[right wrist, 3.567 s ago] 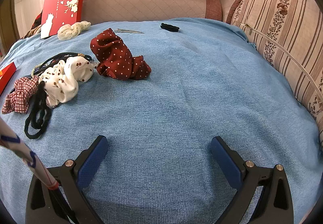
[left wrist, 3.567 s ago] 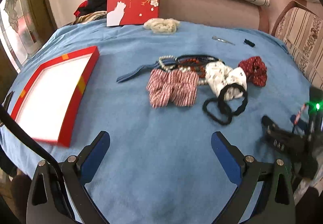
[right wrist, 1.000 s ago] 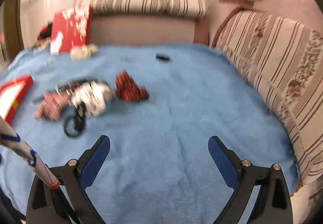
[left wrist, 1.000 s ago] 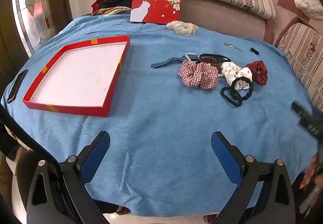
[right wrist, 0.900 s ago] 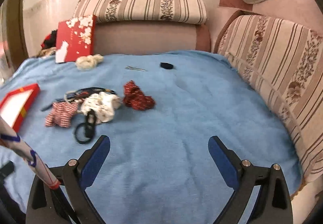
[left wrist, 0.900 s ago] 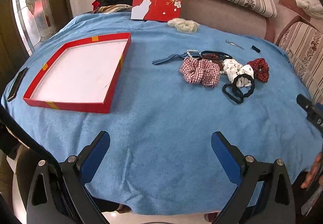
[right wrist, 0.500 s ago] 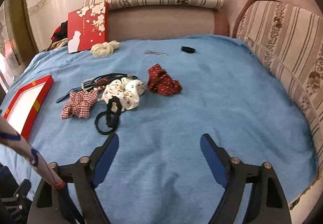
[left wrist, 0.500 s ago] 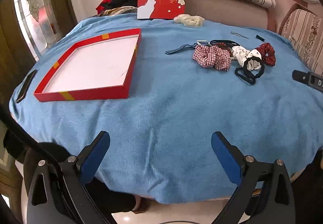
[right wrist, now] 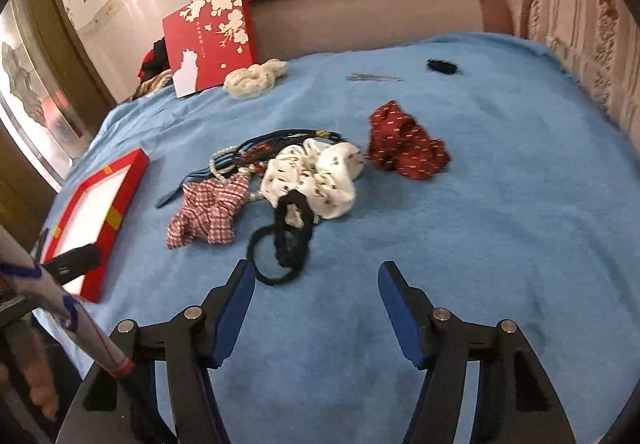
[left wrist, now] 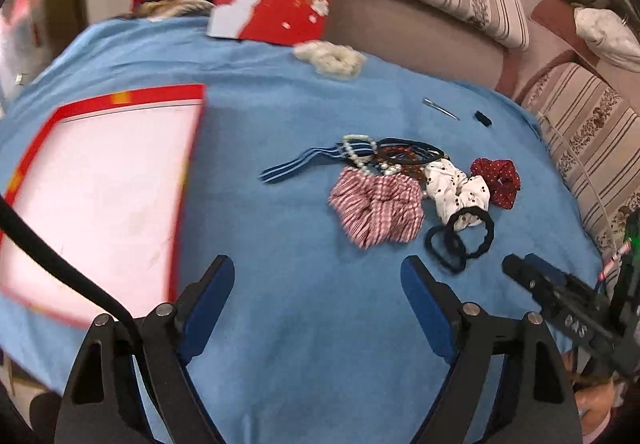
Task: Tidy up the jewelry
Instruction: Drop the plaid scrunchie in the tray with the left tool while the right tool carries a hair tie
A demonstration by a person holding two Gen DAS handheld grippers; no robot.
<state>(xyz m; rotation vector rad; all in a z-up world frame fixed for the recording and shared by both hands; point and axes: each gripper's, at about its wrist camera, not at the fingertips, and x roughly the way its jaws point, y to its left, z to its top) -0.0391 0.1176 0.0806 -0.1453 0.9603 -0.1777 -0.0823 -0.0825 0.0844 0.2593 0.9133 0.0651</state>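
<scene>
Left wrist view: the left tongs (left wrist: 316,296) hang spread wide over bare blue cloth on the counter (left wrist: 304,324), gripping nothing. The open red tray (left wrist: 100,188) lies to their left, blurred. Ahead and to the right sits the pile: a red-checked scrunchie (left wrist: 378,210) touching a white spotted scrunchie (left wrist: 456,190), a black hair tie (left wrist: 460,238) overlapping the white one's near edge, a red dotted scrunchie (left wrist: 496,182) just beside them, and a pearl bracelet (left wrist: 362,152) tangled with a striped band (left wrist: 300,164) behind. The other tool's black body shows at the right edge with pale lettering too blurred to read. Right wrist view: the right tongs (right wrist: 316,308) are spread too, empty, their left pad just beside the black hair tie (right wrist: 286,240). A red lid (right wrist: 210,38) with white blossoms leans on the sofa; its small script is unreadable. A cream scrunchie (right wrist: 254,78) lies before it, and a metal clip (right wrist: 374,77) and small black piece (right wrist: 441,66) sit farther right.
</scene>
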